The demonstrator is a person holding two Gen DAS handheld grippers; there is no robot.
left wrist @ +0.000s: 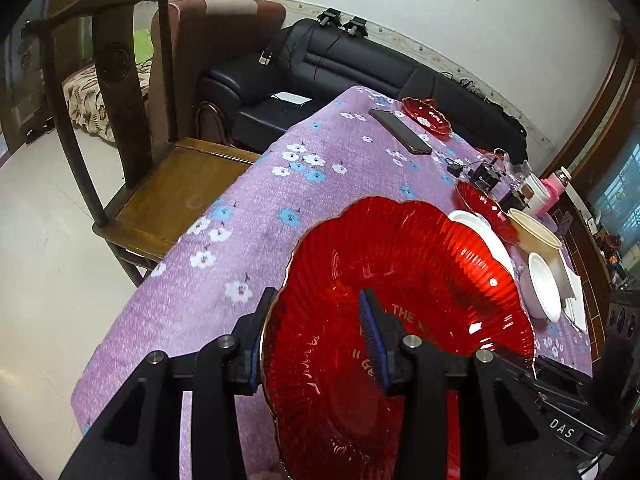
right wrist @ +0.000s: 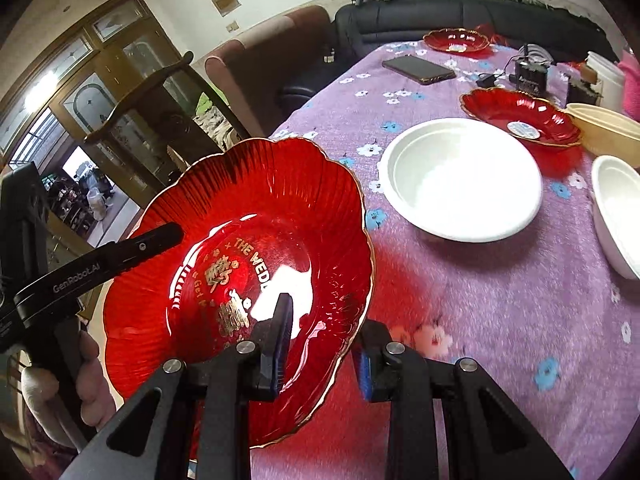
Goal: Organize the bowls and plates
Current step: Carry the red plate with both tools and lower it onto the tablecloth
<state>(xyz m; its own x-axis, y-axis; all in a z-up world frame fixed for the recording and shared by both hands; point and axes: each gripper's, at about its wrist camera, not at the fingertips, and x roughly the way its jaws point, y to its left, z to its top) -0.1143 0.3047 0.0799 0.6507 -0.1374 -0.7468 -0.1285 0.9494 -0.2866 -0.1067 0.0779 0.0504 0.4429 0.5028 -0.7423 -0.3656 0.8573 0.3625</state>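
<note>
2 grippers share 1 load: the left gripper (left wrist: 316, 340) and the right gripper (right wrist: 322, 344) each straddle the rim of the scalloped, gold-edged, translucent red plastic plate (right wrist: 256, 248), 1 finger inside and 1 outside, seemingly pinched on opposite edges. The plate hangs tilted over the near edge of the purple floral tablecloth (right wrist: 500, 300), probably gripped from 2 sides to steady it. A likely stacking spot is the smaller red scalloped dish (right wrist: 520, 120) beyond the white round bowl (right wrist: 460, 180).

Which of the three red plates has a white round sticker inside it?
The middle red plate, resting beside the white plate. The far red plate shows white flowers, and the held red plate shows gold lettering.
</note>
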